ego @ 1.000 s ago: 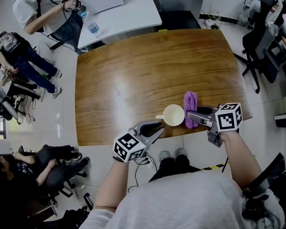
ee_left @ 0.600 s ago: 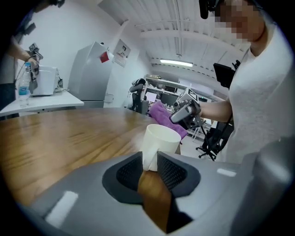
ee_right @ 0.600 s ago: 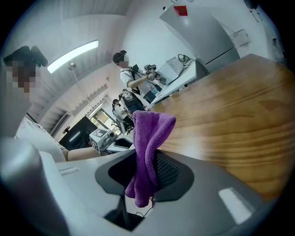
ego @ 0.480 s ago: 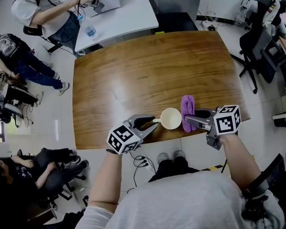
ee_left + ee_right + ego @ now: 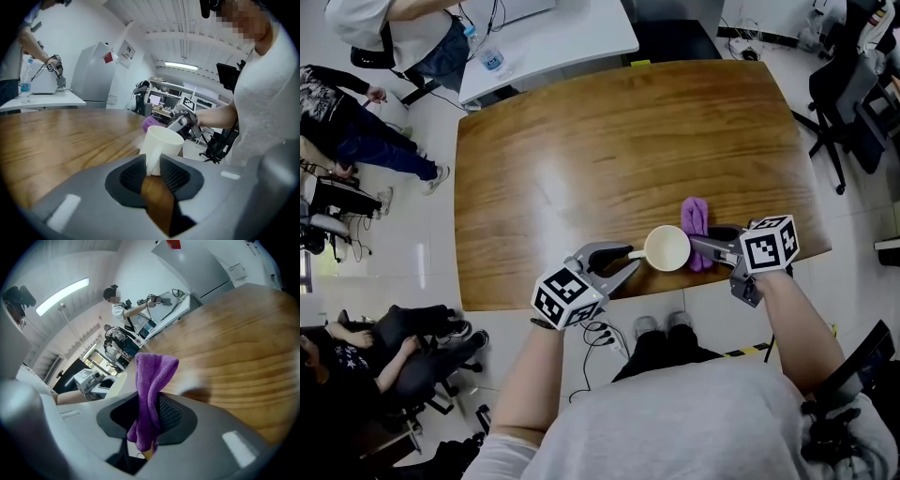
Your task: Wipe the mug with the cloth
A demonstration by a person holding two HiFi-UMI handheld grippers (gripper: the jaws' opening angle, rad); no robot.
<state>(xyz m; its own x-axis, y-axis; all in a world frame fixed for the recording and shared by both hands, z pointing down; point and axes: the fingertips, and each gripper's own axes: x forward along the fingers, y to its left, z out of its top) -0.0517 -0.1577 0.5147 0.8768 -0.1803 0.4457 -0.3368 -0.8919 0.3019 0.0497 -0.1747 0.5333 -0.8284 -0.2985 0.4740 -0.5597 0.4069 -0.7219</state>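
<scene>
A cream mug stands upright near the front edge of the wooden table, its handle pointing left. My left gripper is shut on that handle. In the left gripper view the handle fills the gap between the pads of the left gripper, below the mug. A purple cloth sits just right of the mug, with my right gripper shut on its near end. In the right gripper view the cloth stands up out of the right gripper, with the mug pale at the left.
A white table with a water bottle stands beyond the far left corner, with people beside it. Office chairs stand to the right. A seated person is on the floor side at lower left.
My left gripper has moved up from below the table edge to the mug's handle and now has it between its pads. The right gripper still has the cloth by the mug.
</scene>
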